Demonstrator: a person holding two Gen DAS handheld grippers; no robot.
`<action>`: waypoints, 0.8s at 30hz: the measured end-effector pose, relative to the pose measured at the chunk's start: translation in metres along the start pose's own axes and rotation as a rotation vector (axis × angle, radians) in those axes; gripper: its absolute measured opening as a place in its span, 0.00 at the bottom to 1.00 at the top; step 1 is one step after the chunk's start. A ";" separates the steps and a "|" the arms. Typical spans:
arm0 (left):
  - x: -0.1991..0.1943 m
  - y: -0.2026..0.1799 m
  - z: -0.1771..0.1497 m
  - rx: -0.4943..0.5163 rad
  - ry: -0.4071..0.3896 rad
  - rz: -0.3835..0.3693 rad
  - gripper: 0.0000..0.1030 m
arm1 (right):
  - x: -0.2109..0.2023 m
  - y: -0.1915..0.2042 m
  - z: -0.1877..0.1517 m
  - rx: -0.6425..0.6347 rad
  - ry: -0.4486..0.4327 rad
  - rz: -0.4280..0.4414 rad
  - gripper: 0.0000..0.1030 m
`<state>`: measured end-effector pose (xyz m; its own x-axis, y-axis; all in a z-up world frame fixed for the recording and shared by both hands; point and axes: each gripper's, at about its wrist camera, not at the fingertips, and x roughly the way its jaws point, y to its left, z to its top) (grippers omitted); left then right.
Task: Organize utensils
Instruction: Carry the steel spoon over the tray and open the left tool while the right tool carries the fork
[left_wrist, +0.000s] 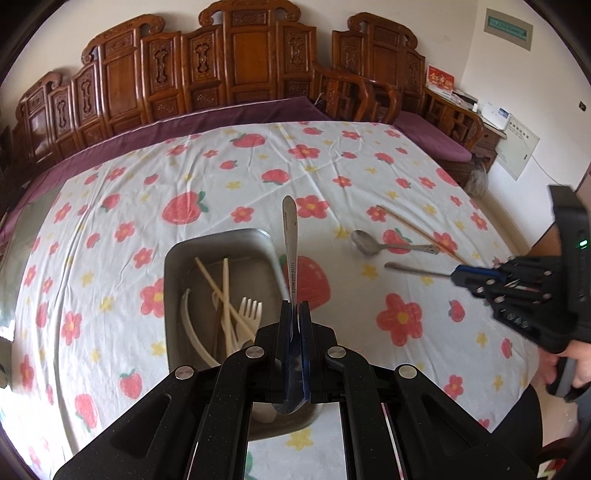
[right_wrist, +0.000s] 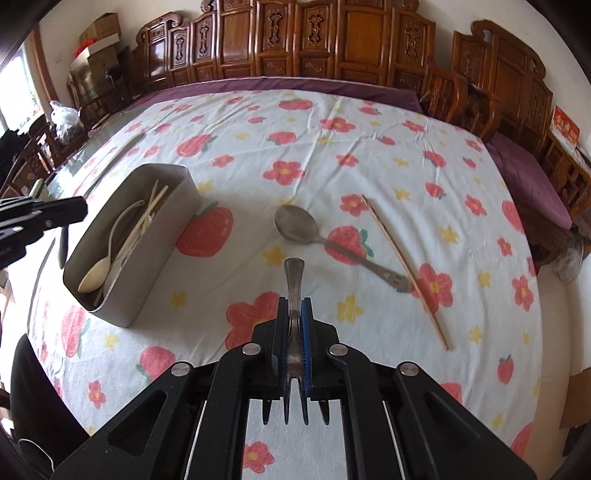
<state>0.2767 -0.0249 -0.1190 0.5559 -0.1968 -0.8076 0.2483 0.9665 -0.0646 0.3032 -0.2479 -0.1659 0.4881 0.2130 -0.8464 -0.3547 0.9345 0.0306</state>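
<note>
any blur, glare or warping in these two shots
Left wrist view: strong fisheye bend with dark corners, the right hand-held gripper and the utensil it holds are motion-smeared, and the held spoon stays sharp. Right wrist view: the same warping, blown-out window light at far left, and the tablecloth evenly lit.

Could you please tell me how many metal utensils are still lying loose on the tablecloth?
1: a metal spoon lies beside the chopsticks, right of the bin. Each tool also holds a metal utensil.
</note>
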 end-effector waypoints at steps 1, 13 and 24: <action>0.002 0.002 -0.001 -0.003 0.002 0.004 0.04 | -0.003 0.002 0.004 -0.010 -0.007 -0.003 0.07; 0.027 0.031 -0.009 -0.044 0.051 0.053 0.04 | -0.031 0.031 0.037 -0.067 -0.076 0.035 0.07; 0.043 0.055 -0.012 -0.088 0.067 0.054 0.05 | -0.036 0.079 0.056 -0.133 -0.093 0.089 0.07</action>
<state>0.3045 0.0215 -0.1640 0.5116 -0.1357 -0.8484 0.1469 0.9867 -0.0692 0.3028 -0.1657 -0.1033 0.5196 0.3242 -0.7905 -0.4993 0.8660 0.0270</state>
